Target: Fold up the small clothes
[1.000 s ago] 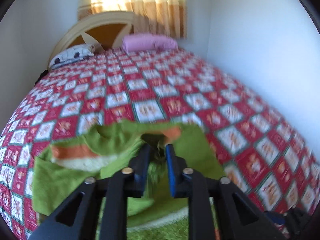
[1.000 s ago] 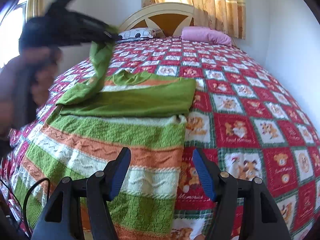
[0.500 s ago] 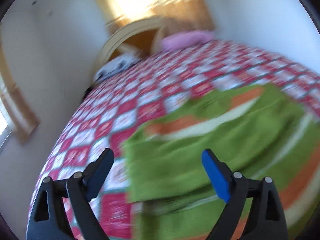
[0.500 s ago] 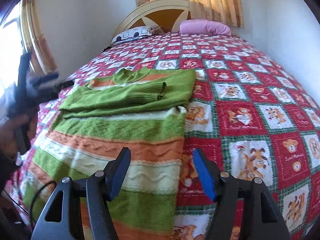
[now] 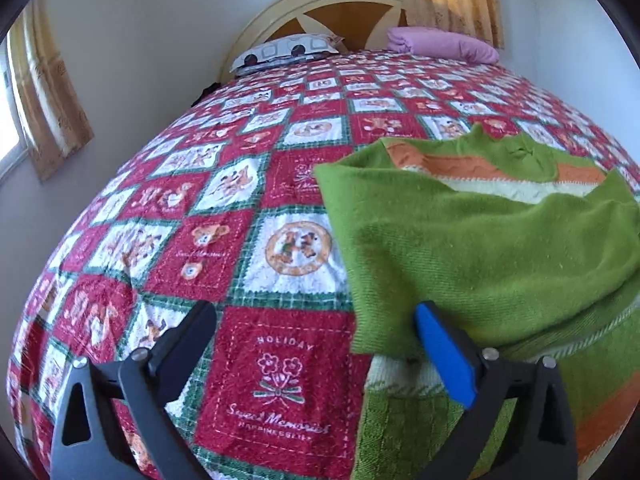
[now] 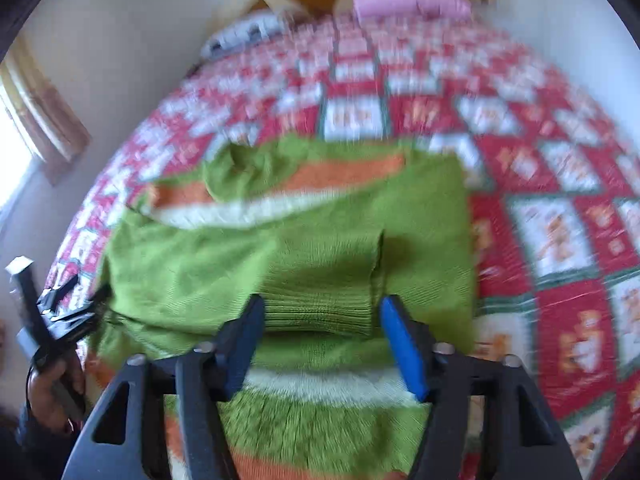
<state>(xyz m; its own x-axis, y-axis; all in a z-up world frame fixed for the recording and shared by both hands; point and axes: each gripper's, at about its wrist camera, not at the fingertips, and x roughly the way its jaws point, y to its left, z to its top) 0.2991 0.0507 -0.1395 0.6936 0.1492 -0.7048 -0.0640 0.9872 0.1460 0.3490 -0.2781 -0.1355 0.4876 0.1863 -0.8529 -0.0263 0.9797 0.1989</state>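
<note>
A small green knitted sweater (image 5: 480,248) with orange and white stripes lies on the bed, its sleeves folded across the chest. My left gripper (image 5: 316,324) is open and empty at the sweater's left edge; the blue finger (image 5: 444,356) rests over the folded sleeve, the black finger over the bedspread. In the blurred right wrist view the sweater (image 6: 320,248) fills the middle. My right gripper (image 6: 320,316) is open, its jaws either side of the ribbed sleeve cuff (image 6: 320,304). The left gripper (image 6: 44,320) shows at the far left there.
The bed has a red, white and green patchwork bedspread (image 5: 224,208). A patterned pillow (image 5: 288,52) and a pink pillow (image 5: 440,44) lie at the headboard. White walls stand left and right, with curtains (image 5: 48,104) at the left window.
My left gripper has let go of the sleeve and pulled back left, open, to the sweater's edge. My right gripper has moved forward over the sweater to the sleeve cuff.
</note>
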